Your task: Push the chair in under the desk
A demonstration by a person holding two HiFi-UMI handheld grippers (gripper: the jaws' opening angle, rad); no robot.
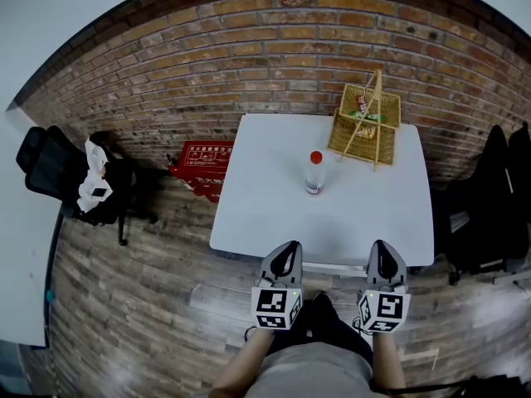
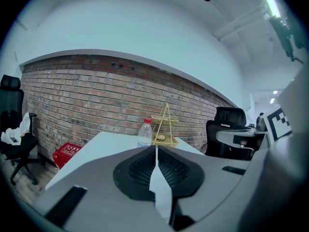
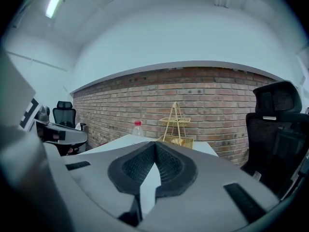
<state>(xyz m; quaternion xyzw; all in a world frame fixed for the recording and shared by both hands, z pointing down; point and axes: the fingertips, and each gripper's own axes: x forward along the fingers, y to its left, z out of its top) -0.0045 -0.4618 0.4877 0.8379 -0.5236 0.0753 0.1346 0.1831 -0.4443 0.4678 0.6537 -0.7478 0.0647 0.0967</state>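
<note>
The white desk [image 1: 274, 214] stands against the brick wall. A black office chair [image 1: 58, 172] with a white cloth on its seat stands far off to the desk's left, near the wall. A second black chair [image 1: 489, 197] stands at the desk's right side. My left gripper [image 1: 290, 249] and right gripper [image 1: 379, 247] hover side by side at the desk's near edge, pointing at the wall. Both are shut with nothing between the jaws, as the left gripper view [image 2: 156, 149] and the right gripper view [image 3: 155, 144] show. No chair touches either gripper.
On the desk stand a clear bottle with a red cap [image 1: 314, 172] and a yellow wire basket [image 1: 365, 123]. A red box [image 1: 202, 162] lies on the wood floor by the wall. Another white desk [image 1: 17, 247] runs along the left edge.
</note>
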